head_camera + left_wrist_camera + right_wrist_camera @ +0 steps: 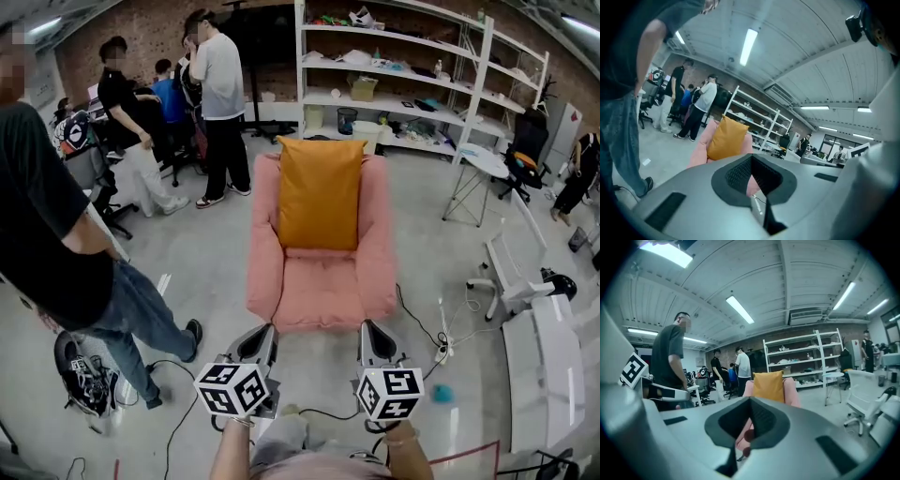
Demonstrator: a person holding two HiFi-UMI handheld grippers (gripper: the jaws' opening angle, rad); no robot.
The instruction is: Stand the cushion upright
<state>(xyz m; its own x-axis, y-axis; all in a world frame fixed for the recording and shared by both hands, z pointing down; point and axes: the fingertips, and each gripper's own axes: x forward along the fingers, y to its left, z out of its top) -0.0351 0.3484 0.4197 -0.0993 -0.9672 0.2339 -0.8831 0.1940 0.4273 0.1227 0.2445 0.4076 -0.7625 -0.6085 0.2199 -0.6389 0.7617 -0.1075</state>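
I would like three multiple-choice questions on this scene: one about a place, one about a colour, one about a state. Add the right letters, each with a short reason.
1. Where on the armchair is the cushion?
A. flat on the seat
B. upright against the backrest
C. hanging over one armrest

2. What colour is the armchair?
A. pink
B. grey
C. blue

3. How do the jaws of the left gripper and the right gripper stand?
A. shut, with nothing held
B. wide open
C. shut on the cushion

Answers:
1. B: the head view shows the orange cushion standing on the seat with its back to the backrest.
2. A: the seat, armrests and backrest are all pink.
3. A: in each gripper view the jaws meet with nothing between them, and the cushion is well ahead of them.
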